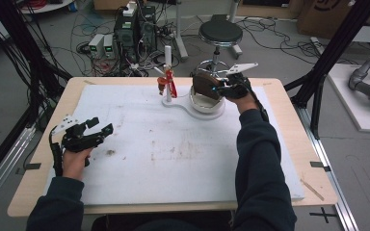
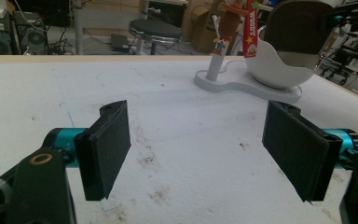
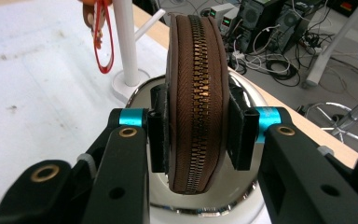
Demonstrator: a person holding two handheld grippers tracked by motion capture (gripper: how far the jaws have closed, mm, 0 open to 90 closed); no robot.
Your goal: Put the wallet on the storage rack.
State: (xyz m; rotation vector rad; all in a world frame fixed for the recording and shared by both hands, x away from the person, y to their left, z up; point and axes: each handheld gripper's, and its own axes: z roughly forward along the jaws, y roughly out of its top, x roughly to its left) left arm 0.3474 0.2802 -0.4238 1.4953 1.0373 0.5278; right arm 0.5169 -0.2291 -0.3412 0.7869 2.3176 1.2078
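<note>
Right gripper view: right gripper [image 3: 196,135] clamps a brown pouch [image 3: 196,93] above the bowl [image 3: 242,95].
Left gripper [image 2: 205,149]: wide open, empty.
Risk: the upright pouch may topple off the bowl rim once released.

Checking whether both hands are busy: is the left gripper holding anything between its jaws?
No. The left gripper has its jaws standing wide apart over the bare white mat, with nothing between them.

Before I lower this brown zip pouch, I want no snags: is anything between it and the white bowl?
Nothing visible. The right gripper holds the brown zippered pouch edge-up directly above the white bowl; the white post with the red strap stands off to the side.
</note>
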